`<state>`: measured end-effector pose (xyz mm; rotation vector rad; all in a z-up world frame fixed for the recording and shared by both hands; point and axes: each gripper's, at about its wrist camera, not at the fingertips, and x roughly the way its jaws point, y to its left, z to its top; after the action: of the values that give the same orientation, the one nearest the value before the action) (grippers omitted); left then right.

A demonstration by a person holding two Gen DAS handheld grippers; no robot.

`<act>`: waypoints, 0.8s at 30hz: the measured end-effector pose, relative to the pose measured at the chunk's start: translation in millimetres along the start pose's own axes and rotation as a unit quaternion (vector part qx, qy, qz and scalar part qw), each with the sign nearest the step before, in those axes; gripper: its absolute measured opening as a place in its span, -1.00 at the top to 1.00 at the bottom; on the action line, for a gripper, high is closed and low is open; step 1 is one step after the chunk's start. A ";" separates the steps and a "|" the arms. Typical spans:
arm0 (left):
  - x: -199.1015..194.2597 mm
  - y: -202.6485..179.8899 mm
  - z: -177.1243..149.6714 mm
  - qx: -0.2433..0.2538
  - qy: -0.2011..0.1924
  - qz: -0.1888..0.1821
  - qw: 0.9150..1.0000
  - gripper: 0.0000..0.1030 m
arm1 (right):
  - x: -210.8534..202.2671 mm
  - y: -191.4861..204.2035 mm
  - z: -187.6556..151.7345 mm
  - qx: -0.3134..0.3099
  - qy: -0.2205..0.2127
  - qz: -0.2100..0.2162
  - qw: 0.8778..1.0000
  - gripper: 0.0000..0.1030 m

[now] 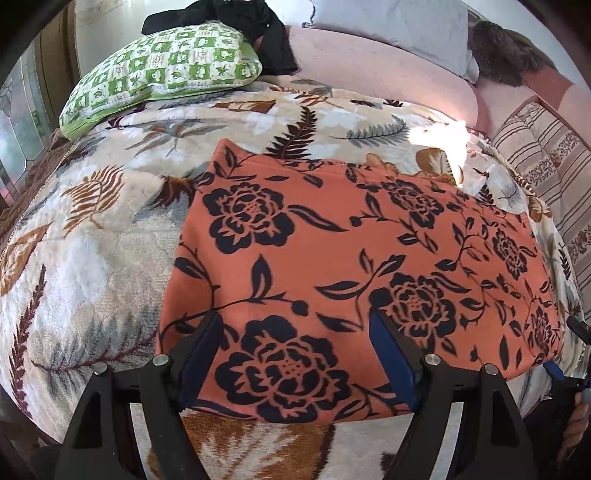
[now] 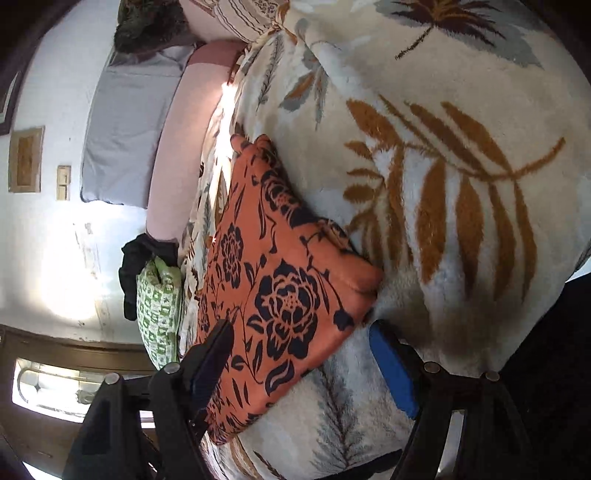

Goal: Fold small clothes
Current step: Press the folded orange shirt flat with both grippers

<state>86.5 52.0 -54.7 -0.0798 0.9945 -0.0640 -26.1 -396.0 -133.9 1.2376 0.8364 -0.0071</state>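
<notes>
The left gripper (image 1: 295, 354) points steeply down at the bed, its jaws standing wide apart over the near edge of the orange floral garment (image 1: 332, 258). The blue pads (image 1: 395, 365) sit on either side of a large dark rose print, and nothing is pinched between them; whether the tips rest on the cloth cannot be told. The garment lies flat ahead of this gripper, folded into a rough rectangle on the leaf-patterned blanket (image 1: 92, 240), reaching away to the right.

The right gripper (image 2: 299, 358) is rolled well over onto its side, so the bed runs up the picture in its view, and it points less steeply down. Its jaws are also spread wide. The near corner of the orange floral garment (image 2: 280, 280) lies between them, close against the dark finger on the left, while the blue pad (image 2: 391, 369) on the right stands clear over the leaf-patterned blanket (image 2: 443, 184). The pads do not press the cloth.

Beyond the left gripper, at the far left, a green-and-white checked pillow (image 1: 162, 74) lies with a black cloth (image 1: 266, 37) behind it, and a grey pillow (image 1: 391, 26) rests against a pink bolster (image 1: 369, 70). A striped quilt (image 1: 546, 173) sits far right. The small prints on the green pillow are too small to read.
</notes>
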 end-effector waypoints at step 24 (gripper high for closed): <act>22.2 -41.5 4.7 0.044 0.018 0.028 0.998 -0.58 | 20.3 26.2 27.6 -0.086 -0.020 -0.035 0.996 -0.07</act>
<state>101.8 8.9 -66.7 0.0296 1.0289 -0.0581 14.9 -400.7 -121.6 1.0435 0.8280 -0.0159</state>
